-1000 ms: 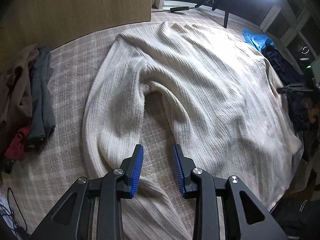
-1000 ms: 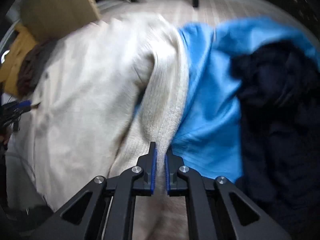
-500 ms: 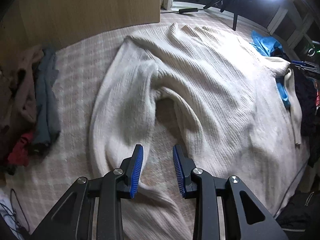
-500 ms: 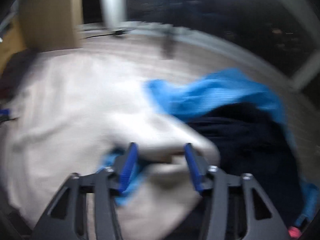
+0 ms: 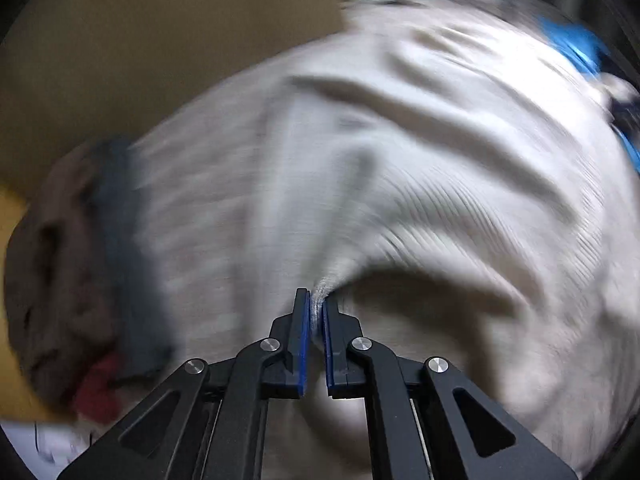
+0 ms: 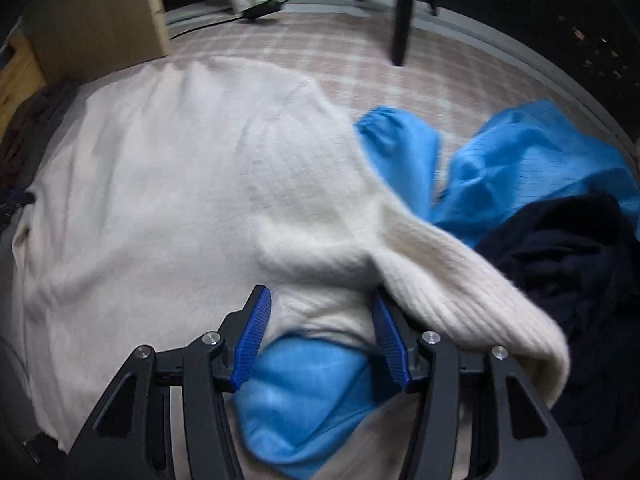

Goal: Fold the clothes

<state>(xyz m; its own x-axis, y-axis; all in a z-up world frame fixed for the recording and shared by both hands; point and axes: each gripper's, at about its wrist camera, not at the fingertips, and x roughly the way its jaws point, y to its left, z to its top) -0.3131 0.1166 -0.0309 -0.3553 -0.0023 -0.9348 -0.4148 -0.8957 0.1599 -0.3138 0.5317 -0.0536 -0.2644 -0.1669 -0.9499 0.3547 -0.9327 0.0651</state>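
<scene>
A cream ribbed sweater point(image 5: 400, 160) lies spread on a checked bed cover; the left wrist view is motion-blurred. My left gripper point(image 5: 316, 300) points down at it, its jaws closing, and the blue pads pinch a raised fold of the knit. In the right wrist view the same sweater point(image 6: 180, 184) fills the left and middle. Its right sleeve point(image 6: 460, 280) lies folded inward, draped over my right finger. My right gripper point(image 6: 320, 294) stands open above sweater fabric and blue cloth, and its pads press on nothing.
A bright blue garment point(image 6: 520, 160) and a dark navy one point(image 6: 572, 260) lie right of the sweater. A pile of brown, grey and red clothes point(image 5: 80, 280) sits at the left. A wooden panel point(image 5: 160, 60) and a tripod leg point(image 6: 402, 20) stand behind.
My left gripper has dropped onto the sweater and its jaws have come together on a fold. My right gripper, earlier shut on the sleeve, has let it go and stands open.
</scene>
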